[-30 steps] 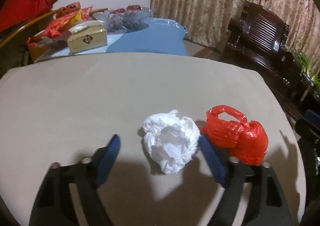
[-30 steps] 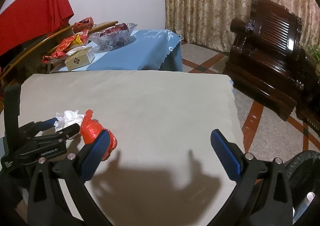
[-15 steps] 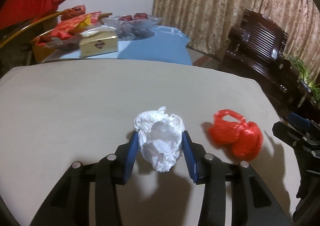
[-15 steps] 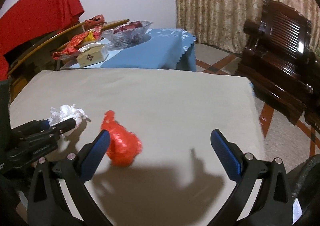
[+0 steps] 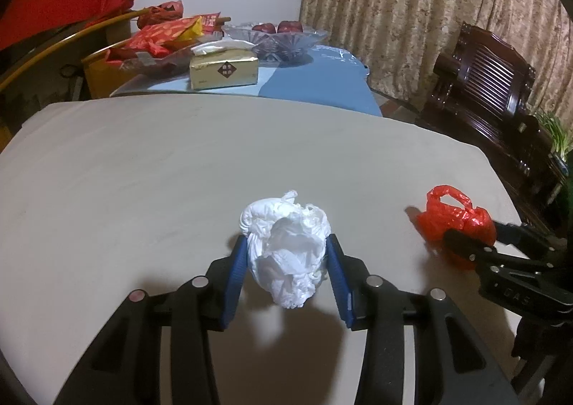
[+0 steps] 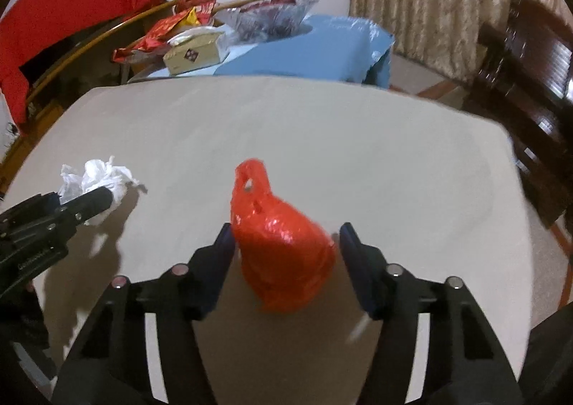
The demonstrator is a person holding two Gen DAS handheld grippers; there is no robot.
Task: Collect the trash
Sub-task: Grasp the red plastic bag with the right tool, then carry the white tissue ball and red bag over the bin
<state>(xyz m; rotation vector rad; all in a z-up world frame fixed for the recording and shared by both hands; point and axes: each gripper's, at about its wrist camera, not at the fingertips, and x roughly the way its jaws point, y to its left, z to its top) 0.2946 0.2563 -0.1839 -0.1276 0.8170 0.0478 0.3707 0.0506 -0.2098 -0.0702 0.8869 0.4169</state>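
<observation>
A crumpled white plastic wad (image 5: 286,254) hangs a little above the beige table (image 5: 143,172), casting a shadow below it. My left gripper (image 5: 286,243) is shut on it, both blue pads pressing its sides. The right wrist view shows this wad (image 6: 96,175) at the left, in the left gripper (image 6: 89,200). A knotted red plastic bag (image 6: 283,247) sits on the table between the fingers of my right gripper (image 6: 286,229). Its jaws are closing: the left pad is at the bag, the right pad a small gap away. The left wrist view has the red bag (image 5: 451,211) at the right.
Behind the beige table stands a blue-covered table with a gold tissue box (image 5: 224,71), a glass fruit bowl (image 5: 279,36) and red snack packets (image 5: 164,32). A dark wooden chair (image 5: 494,82) is at the right, beyond the table's right edge (image 6: 515,190).
My left gripper closed on the white wad and lifted it off the table. My right gripper moved left and down over the red bag, and its jaws narrowed around it.
</observation>
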